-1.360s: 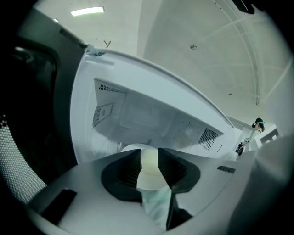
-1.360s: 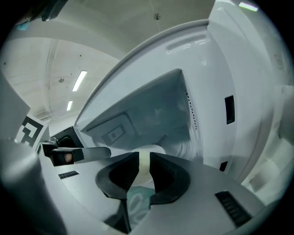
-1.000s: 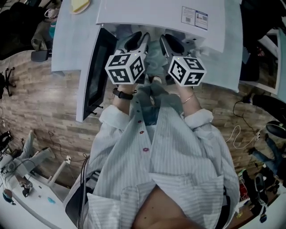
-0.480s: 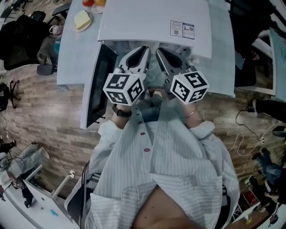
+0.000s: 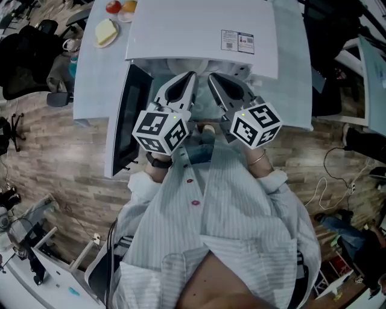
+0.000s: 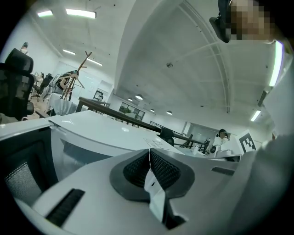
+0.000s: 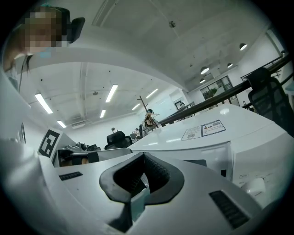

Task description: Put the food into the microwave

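The white microwave (image 5: 199,30) stands on a pale table (image 5: 90,78) with its door (image 5: 123,121) swung open to the left. Both grippers hover side by side in front of its opening. My left gripper (image 5: 192,75) has just been closing and is now shut, pads together with nothing between them (image 6: 149,150). My right gripper (image 5: 210,76) is also shut and empty (image 7: 144,155). A plate with a yellow piece of food (image 5: 106,31) sits on the table left of the microwave, with red and orange items (image 5: 120,7) behind it. The microwave's top (image 6: 101,133) fills the left gripper view.
The microwave's labelled top (image 7: 204,128) shows in the right gripper view. Office chairs (image 5: 30,54) stand left of the table. Cables (image 5: 338,181) lie on the wooden floor at right. A white bench with tools (image 5: 36,265) is at lower left.
Both grippers have risen toward the camera in front of the microwave. The left gripper's jaws have closed. The food on the table has come further into view.
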{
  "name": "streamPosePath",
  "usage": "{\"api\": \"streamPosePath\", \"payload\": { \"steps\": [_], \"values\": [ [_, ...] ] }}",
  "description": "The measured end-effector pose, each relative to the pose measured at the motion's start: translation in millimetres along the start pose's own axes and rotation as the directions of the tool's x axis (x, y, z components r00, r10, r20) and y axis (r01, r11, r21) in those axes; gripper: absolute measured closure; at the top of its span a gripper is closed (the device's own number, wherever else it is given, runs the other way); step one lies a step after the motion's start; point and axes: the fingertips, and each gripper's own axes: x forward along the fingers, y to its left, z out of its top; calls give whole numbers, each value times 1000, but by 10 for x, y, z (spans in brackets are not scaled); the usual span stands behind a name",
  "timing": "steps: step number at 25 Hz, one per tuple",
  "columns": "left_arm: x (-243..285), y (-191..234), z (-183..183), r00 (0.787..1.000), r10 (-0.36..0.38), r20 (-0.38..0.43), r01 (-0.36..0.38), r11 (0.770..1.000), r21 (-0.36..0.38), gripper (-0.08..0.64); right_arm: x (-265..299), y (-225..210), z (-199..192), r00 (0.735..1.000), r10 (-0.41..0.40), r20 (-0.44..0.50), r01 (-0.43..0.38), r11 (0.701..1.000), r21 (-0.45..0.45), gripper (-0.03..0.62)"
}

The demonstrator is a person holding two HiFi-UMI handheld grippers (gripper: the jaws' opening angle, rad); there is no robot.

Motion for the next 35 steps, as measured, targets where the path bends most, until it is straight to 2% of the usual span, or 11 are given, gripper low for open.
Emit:
{"api": "streamPosePath", "payload": {
  "steps": [4,12,24,31,35],
  "values": [
    [6,-27,-58,1000,-5,-14,5,1000,-10,551,-39,19,-8,1000,19,1,-19,1000,18,558],
    [-13,-125,-103,1000,-12,-20,12,1000,-5,551,-92,46,-15,1000,27,-6,-27,1000,-2,560],
    [-51,-113,-103,1000,16,-9,-16,1000,-7,551,-127,90,-64,999,47,-27,-48,998,-27,560],
    [-35,-146,7,996,-68,-49,70,997,41,551,-177,102,-44,997,67,-26,-67,997,-29,560],
    [-38,-109,121,996,-90,-27,92,991,99,551,-213,60,-41,998,57,-17,-58,998,-30,560]
  ]
}}
